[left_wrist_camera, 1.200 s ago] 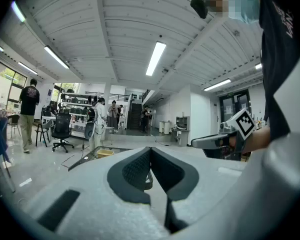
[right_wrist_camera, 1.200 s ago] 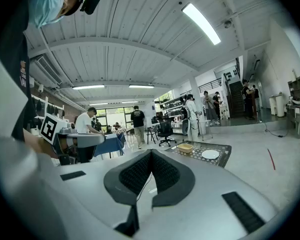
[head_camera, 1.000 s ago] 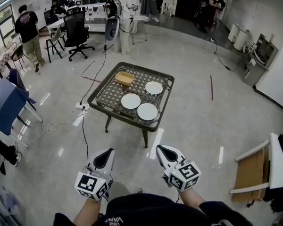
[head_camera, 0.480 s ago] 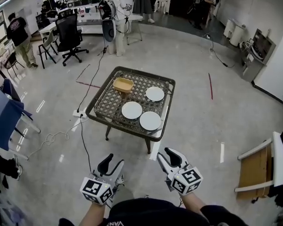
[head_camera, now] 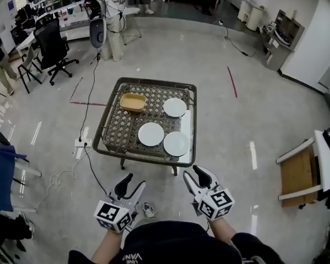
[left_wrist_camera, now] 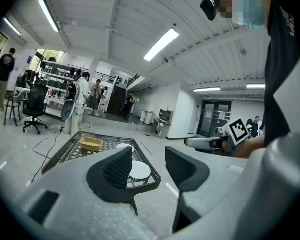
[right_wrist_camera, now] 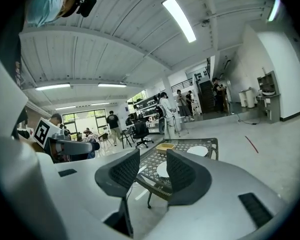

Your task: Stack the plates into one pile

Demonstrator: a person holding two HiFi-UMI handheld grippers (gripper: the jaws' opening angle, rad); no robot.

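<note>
Three white plates lie apart on a low wicker table (head_camera: 111,126): a far plate (head_camera: 175,107), a middle plate (head_camera: 151,134) and a near plate (head_camera: 176,143). My left gripper (head_camera: 131,182) and right gripper (head_camera: 194,175) hover over the floor just short of the table's near edge. Both point toward the table, and their jaws are opening with nothing between them. In the left gripper view, the left gripper (left_wrist_camera: 149,165) frames a plate (left_wrist_camera: 140,171). The right gripper (right_wrist_camera: 153,170) looks at the far plate (right_wrist_camera: 197,151) and a nearer plate (right_wrist_camera: 161,169).
A shallow yellow tray (head_camera: 132,102) sits at the table's far left. A cable (head_camera: 88,153) runs across the floor left of the table. A wooden chair (head_camera: 298,174) stands at right, an office chair (head_camera: 52,45) and people at the back.
The table has come closer as both grippers moved forward and a little down toward it. The jaws of both grippers, shut a second ago, have parted.
</note>
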